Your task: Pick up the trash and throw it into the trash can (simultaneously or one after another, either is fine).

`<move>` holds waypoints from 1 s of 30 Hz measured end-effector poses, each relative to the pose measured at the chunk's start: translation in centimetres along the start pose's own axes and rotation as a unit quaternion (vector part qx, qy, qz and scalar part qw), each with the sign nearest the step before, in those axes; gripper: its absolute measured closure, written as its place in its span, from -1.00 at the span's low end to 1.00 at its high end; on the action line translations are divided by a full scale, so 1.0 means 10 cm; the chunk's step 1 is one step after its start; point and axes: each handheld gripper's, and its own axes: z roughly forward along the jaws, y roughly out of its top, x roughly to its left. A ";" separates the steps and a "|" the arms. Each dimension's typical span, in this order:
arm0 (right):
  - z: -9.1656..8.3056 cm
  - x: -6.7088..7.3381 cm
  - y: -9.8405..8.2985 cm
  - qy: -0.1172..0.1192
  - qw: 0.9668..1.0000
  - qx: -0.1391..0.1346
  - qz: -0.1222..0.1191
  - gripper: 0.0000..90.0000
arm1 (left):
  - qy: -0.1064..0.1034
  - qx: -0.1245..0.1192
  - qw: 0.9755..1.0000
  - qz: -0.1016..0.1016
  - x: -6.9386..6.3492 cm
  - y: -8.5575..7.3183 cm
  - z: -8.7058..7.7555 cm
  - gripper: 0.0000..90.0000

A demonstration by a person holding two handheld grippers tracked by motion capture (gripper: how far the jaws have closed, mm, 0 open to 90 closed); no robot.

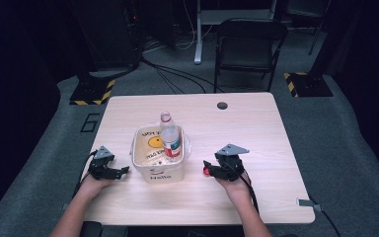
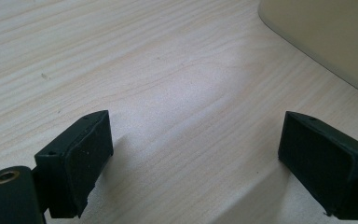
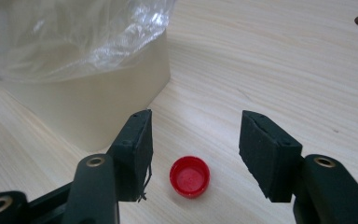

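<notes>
A cream bin (image 1: 158,163) lined with clear plastic is sitting near the middle of the light wooden table (image 1: 256,123), and a clear plastic bottle (image 1: 170,138) with no cap is leaning inside it, neck pointing toward 12 o'clock. The left claw (image 1: 122,171) is resting on the table at the bin's 9 o'clock, just beside the wall, with its jaws standing wide apart over bare wood; the left gripper view is showing the bin's wall (image 2: 326,42) at 1 o'clock. The right claw (image 1: 206,168) is sitting at the bin's 3 o'clock, held in the person's right hand (image 1: 234,185). Its jaws are spread wide, and in the right gripper view a red bottle cap (image 3: 189,177) is lying open side up on the table between them, touching neither pad. The plastic liner (image 3: 74,32) is spilling over the bin's rim at 11 o'clock of that view.
</notes>
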 end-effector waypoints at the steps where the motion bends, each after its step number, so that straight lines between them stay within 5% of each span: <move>1: 0.01 0.01 -0.01 0.000 1.000 0.002 0.000 -0.03 | -0.001 0.001 1.000 0.000 0.00 0.00 0.00 -0.79; 30: 0.38 0.02 -0.30 -0.015 0.998 0.067 -0.008 -0.09 | 0.000 -0.002 1.000 0.000 0.00 0.00 0.00 -0.79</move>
